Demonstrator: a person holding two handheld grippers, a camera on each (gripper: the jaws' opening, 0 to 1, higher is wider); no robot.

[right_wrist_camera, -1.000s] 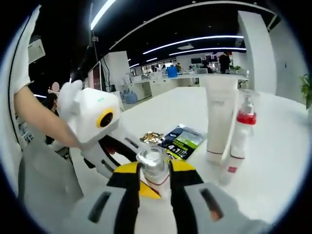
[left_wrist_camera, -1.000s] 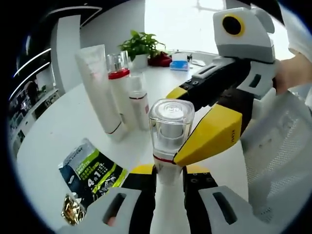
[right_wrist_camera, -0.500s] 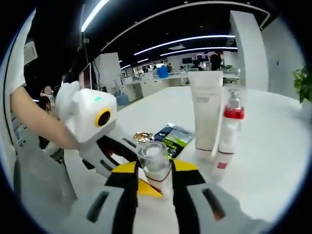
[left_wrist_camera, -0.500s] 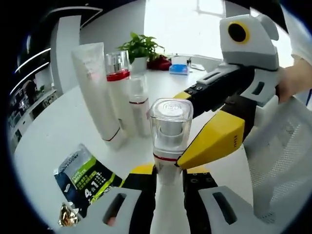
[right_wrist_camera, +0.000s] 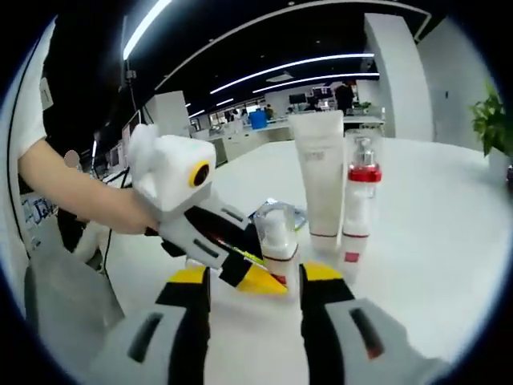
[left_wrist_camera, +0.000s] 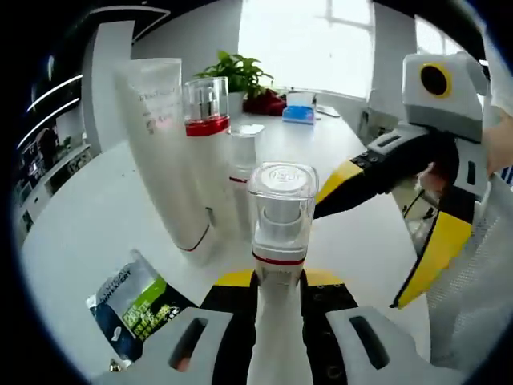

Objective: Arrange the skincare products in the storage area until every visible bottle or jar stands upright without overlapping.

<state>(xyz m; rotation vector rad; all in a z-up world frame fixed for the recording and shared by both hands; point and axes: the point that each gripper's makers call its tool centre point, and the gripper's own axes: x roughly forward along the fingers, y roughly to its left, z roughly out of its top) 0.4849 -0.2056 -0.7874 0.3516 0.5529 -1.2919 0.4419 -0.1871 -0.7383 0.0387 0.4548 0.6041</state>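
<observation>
My left hand-held gripper (left_wrist_camera: 278, 282) clamps the clear-capped pump bottle (left_wrist_camera: 280, 220) upright, just beside the tube (left_wrist_camera: 164, 152) and red-collared bottle (left_wrist_camera: 207, 136) standing on the worktop (left_wrist_camera: 80, 216); my right hand-held gripper (right_wrist_camera: 255, 281) is apart; set down crooked, it could topple its neighbours.

Left gripper view sits low and close at the table (left_wrist_camera: 72, 241) edge, facing the windows; right gripper view faces the office. Both share the bottles (left_wrist_camera: 276, 220) (right_wrist_camera: 278, 237).
</observation>
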